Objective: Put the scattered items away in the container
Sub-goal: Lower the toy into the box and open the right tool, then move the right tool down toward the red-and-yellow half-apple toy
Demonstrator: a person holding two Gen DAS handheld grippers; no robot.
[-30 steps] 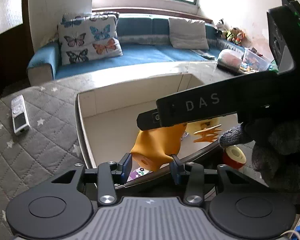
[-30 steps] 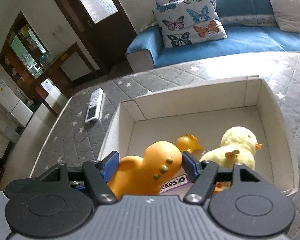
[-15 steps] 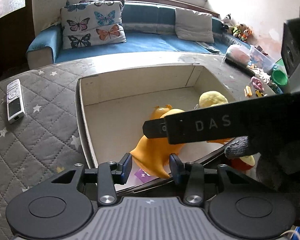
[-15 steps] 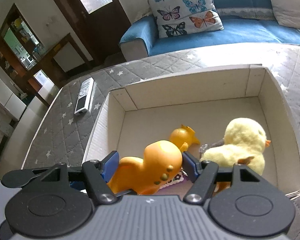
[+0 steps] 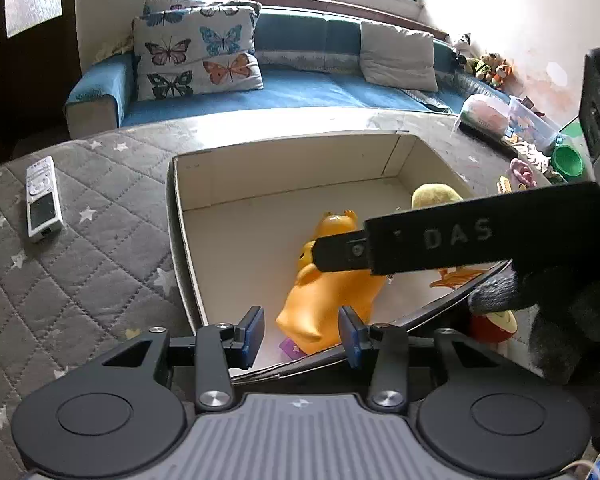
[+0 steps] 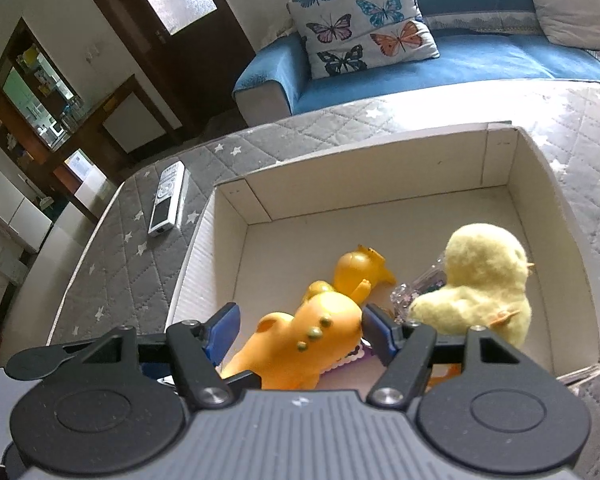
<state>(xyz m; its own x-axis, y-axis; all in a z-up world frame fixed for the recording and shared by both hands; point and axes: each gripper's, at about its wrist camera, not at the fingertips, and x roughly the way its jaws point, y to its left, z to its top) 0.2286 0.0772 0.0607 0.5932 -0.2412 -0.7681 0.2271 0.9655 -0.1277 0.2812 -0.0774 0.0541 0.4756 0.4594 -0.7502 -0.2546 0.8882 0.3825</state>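
Both grippers hang over the cardboard box (image 6: 228, 248); the right gripper (image 6: 300, 330) stands spread, astride the orange toy (image 6: 300, 344) lying inside it; only the left view shows the left gripper (image 5: 302, 330) unclenched, plus a gloved hand (image 5: 556, 320).

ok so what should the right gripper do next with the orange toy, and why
Probably open the right gripper wider, then draw it back. The orange toy between its jaws is already inside the box, low over the floor, next to the smaller orange toy and the yellow chick. Whether the pads press on it is unclear, so widening should free it either way.
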